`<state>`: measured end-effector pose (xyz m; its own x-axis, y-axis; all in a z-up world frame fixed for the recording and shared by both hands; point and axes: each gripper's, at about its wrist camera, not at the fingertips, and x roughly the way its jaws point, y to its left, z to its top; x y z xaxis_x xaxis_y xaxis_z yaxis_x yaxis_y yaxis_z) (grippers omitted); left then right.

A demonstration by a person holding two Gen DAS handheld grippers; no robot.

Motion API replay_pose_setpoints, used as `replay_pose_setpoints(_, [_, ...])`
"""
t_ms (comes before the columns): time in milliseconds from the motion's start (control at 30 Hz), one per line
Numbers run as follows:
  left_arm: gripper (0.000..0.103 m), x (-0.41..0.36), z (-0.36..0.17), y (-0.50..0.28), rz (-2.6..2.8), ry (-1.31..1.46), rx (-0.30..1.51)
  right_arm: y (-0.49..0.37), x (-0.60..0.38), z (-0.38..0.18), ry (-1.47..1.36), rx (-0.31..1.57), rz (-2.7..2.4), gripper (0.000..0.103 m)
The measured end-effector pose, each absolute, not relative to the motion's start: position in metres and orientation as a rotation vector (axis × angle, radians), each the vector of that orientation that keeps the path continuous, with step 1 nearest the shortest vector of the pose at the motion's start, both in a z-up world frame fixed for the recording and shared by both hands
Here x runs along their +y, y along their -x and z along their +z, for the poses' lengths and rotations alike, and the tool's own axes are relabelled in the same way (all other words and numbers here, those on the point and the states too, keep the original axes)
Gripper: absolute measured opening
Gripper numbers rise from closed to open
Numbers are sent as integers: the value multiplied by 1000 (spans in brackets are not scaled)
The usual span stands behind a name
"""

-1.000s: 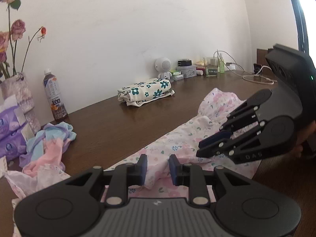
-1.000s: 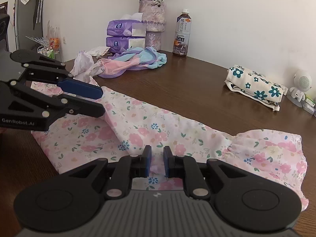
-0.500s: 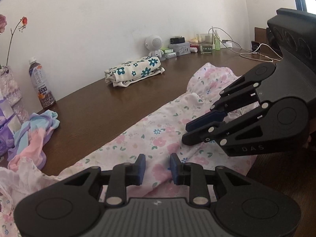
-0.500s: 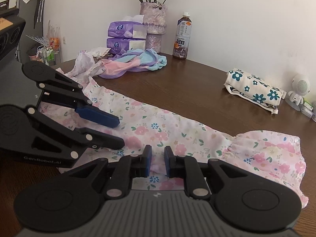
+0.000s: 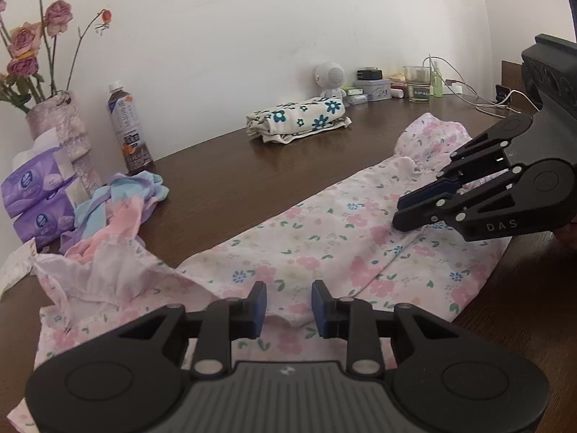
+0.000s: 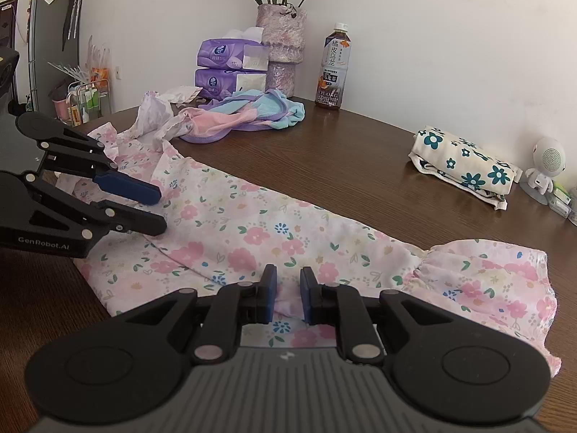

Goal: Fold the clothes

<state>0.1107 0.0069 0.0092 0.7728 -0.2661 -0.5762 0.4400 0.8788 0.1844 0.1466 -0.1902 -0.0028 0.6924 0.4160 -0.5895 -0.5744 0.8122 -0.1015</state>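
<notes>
Left tongs (image 5: 288, 305) parted, right tongs (image 6: 288, 294) pinched on thin, wrinkled floral garment (image 6: 252, 231) across wood-grain table (image 6: 342, 166)

The brown wooden table (image 6: 360, 166) carries a spread floral garment (image 6: 252, 231), folded cloth (image 6: 465, 166) and bottle (image 6: 332, 68).

pale pink floral-print garment (image 6: 252, 231) | cream folded cloth with teal flowers (image 6: 465, 166) | dark brown wooden table (image 6: 342, 166) | purple tissue packs (image 6: 223, 68) | pastel pink-blue-lilac crumpled cloth (image 6: 249, 112)

Home, flower vase (image 6: 282, 41), tissue packs (image 6: 230, 66)
</notes>
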Motion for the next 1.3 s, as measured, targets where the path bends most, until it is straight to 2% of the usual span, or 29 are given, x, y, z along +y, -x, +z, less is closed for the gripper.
replay_pose_setpoints(367, [27,18,18,-106,-361,-324,545,-146,-191,-2,297,580,561,15])
replay_pose_setpoints(533, [27,-6,31,-113,-436,-356,497,-146,-191,-3,296,580,562,15])
replay_pose_setpoints(800, [28,-35,9,-126,-502,-388,556,-146,-192,-3,291,580,565,15])
replay_pose_setpoints(900, [28,-31,7,-125,-505,-372,549,-141,-191,-1,297,560,579,21])
replay_pose_setpoints(1300, [28,-29,7,-125,-511,-363,546,-134,-194,0,346,572,559,25])
